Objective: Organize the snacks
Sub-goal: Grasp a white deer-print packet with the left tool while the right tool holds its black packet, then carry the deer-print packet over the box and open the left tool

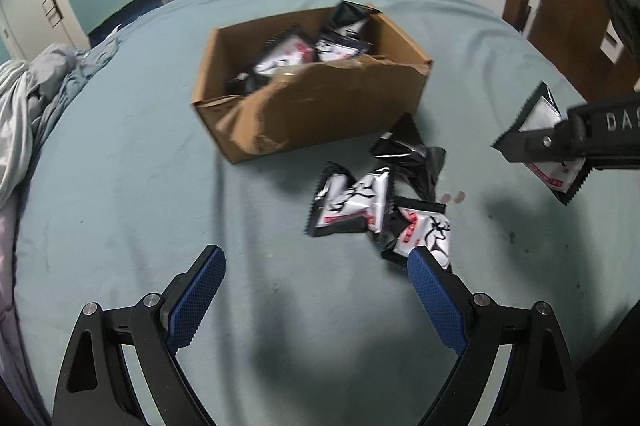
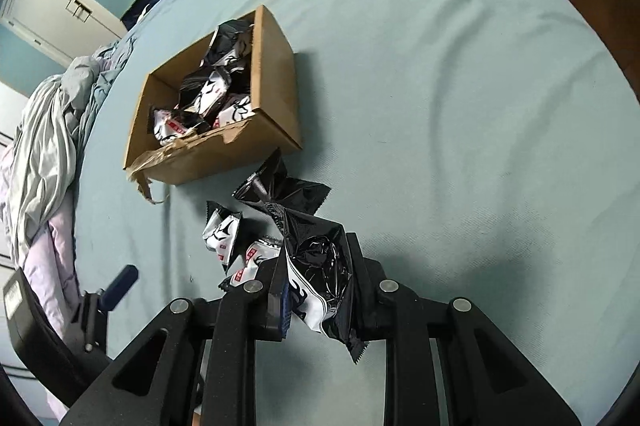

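**Snack packet gripped above the bed, box waiting nearby**

A bed [image 1: 120, 186] covered by a pale blue sheet is filling most of both views, with a bundle of crumpled bedding [image 1: 36, 94] being seen at its left edge. A cardboard box [image 1: 320, 106] is sitting on the sheet with its near wall torn and bent, and several black-and-white snack packets [image 1: 288, 56] are lying inside it (one is poking up above the far rim). Just in front of the box, a loose pile of packets [image 1: 360, 202] is lying on the sheet, some overlapping each other.

The right gripper [image 2: 320, 290] is being held above the sheet, its jaws nearly closed and pressed on a single packet [image 2: 320, 278], which is hanging crumpled between the fingers; the same packet is being seen from the left wrist view at the right edge, clear of the pile. The left gripper [image 1: 316, 266] is being held with its jaws spread wide and nothing between them, its right fingertip [image 1: 420, 258] overlapping the nearest packet of the pile in the view (whether it is touching cannot be told).
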The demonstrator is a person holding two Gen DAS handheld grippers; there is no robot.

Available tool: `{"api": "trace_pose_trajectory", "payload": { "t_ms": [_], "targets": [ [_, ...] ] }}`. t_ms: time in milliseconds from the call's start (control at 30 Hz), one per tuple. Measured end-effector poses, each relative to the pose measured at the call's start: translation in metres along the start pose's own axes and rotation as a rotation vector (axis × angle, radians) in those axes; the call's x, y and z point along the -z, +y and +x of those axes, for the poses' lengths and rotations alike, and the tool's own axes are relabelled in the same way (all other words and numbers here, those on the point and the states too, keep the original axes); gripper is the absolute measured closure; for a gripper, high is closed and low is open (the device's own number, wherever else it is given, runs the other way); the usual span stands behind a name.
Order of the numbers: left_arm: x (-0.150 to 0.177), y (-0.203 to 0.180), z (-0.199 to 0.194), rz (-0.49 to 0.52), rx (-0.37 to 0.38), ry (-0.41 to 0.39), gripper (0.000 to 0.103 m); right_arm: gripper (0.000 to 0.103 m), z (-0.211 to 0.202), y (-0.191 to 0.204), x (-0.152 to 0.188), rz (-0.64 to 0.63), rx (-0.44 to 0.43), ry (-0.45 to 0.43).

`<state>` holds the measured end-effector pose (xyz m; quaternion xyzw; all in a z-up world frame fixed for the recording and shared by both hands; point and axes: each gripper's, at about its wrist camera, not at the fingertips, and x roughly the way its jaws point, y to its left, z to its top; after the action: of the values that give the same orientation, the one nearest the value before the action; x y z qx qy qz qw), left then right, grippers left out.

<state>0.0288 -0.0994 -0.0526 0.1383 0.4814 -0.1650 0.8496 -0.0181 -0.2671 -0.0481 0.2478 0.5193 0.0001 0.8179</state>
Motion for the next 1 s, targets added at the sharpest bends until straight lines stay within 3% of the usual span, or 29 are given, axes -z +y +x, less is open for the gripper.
{"api": "trace_pose_trajectory", "payload": {
  "t_ms": [333, 400, 467, 500, 667, 1000],
  "targets": [
    [-0.011, -0.046, 0.035, 0.057, 0.079, 0.027, 0.010, 0.083, -0.016, -0.025, -0.009, 0.132, 0.026, -0.031],
    [-0.013, -0.054, 0.048, 0.068, 0.073, 0.060, 0.020, 0.083, -0.016, -0.029, -0.010, 0.150, 0.022, -0.039],
    [-0.013, -0.059, 0.059, 0.063, 0.088, 0.102, 0.052, 0.083, -0.015, -0.031, -0.011, 0.158, 0.028, -0.046],
    [-0.012, -0.060, 0.064, 0.055, 0.103, 0.127, 0.051, 0.083, -0.015, -0.031, -0.011, 0.158, 0.036, -0.050],
    [-0.009, -0.052, 0.048, 0.008, 0.168, 0.096, 0.055, 0.083, -0.010, -0.032, -0.011, 0.156, 0.080, -0.054],
    [-0.018, -0.019, -0.023, -0.060, 0.142, -0.069, 0.056, 0.083, -0.016, -0.023, -0.008, 0.127, 0.077, -0.077]
  ]
}}
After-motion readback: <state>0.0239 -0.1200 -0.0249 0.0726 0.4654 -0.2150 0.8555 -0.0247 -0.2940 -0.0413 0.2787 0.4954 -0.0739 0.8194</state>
